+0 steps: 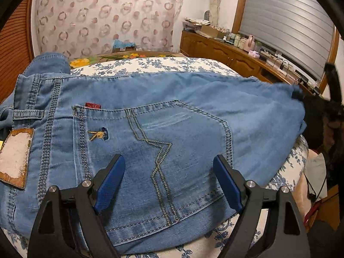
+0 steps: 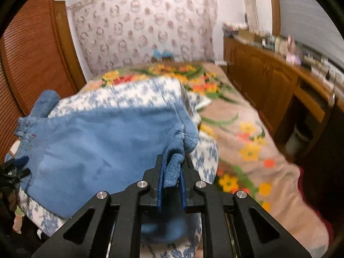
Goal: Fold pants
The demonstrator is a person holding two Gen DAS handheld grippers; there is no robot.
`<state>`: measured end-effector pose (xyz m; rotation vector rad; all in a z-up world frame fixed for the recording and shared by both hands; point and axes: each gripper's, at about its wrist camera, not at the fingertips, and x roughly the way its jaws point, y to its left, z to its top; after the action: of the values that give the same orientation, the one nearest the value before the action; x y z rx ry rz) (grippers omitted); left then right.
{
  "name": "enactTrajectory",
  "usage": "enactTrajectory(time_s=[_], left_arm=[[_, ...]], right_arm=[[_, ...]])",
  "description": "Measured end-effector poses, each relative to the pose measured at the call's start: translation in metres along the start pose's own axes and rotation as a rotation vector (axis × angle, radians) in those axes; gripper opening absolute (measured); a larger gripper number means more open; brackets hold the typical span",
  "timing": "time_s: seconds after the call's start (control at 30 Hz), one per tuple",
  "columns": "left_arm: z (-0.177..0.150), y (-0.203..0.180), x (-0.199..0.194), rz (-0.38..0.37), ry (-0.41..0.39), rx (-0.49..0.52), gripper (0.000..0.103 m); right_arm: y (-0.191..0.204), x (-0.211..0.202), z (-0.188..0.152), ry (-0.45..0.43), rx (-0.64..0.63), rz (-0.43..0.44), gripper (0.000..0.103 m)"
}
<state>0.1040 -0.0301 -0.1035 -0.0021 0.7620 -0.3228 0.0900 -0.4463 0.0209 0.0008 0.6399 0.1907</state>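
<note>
Looking along my left gripper (image 1: pixel 168 173), I see its blue pads spread wide apart, holding nothing, poised just above the back pocket (image 1: pixel 150 150) of the pants (image 1: pixel 193 99). The pants are light blue jeans lying seat-up across a white quilt (image 1: pixel 163 63) printed with blue flowers, on the bed. At the far left of that view a worn leather waistband patch (image 1: pixel 15 157) shows a rubbed-white face; any brand on it is gone. Just right of it runs a belt loop (image 1: pixel 28 114). A small red tab (image 1: pixel 92 105) sits at the pocket's top edge; its writing is too small to read. Below it is a little embroidered emblem (image 1: pixel 97 133) in tan and dark blue thread, and a zigzag of tan stitching (image 1: pixel 159 157) runs down the pocket. Farther right the denim stretches toward a dark, blurred shape at the frame's edge, which I cannot identify for certain.

In my right wrist view, a louvred wooden door (image 2: pixel 32 49) stands at the left. My right gripper (image 2: pixel 171 173) is clamped on a bunched fold of the jeans' denim (image 2: pixel 174 167), and the cloth runs from it leftward over the quilt. To the right lies a beige bedspread (image 2: pixel 247 142) with yellow and orange flowers, then a wooden cabinet (image 2: pixel 262 75) whose top carries blurred bottles and boxes; I can read no labels there.
</note>
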Motion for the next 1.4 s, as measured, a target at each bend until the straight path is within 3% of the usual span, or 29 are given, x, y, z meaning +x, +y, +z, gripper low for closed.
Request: enactTrajectory(time_s=[0.23,0.5,0.8,0.97,1.1,1.23,1.4], left_arm=[[0.003,0.001,-0.005,-0.004,0.007,-0.002,0.085],[0.011,0.016,-0.034,0.023,-0.047,-0.04,0.085],[0.011,0.049,-0.066,0.078,-0.096,-0.094,0.085],[0.004,0.065,-0.075,0.1,-0.108,-0.121,0.085],[-0.002,0.075,-0.078,0.112,-0.107,-0.142,0.085],[-0.003,0.079,-0.077,0.114,-0.106,-0.153,0.085],[-0.003,0.079,-0.076,0.103,-0.104,-0.153,0.085]], right_arm=[[0.031,-0.024,0.017,-0.066,-0.057,0.096,0.01],[0.105,-0.035,0.033,-0.107,-0.179,0.278,0.01],[0.182,-0.034,0.061,-0.13,-0.305,0.469,0.01],[0.206,-0.016,0.08,-0.12,-0.313,0.589,0.01],[0.204,0.006,0.082,-0.085,-0.345,0.606,0.01],[0.206,0.021,0.085,-0.046,-0.371,0.585,0.035],[0.205,0.026,0.096,-0.041,-0.369,0.55,0.038]])
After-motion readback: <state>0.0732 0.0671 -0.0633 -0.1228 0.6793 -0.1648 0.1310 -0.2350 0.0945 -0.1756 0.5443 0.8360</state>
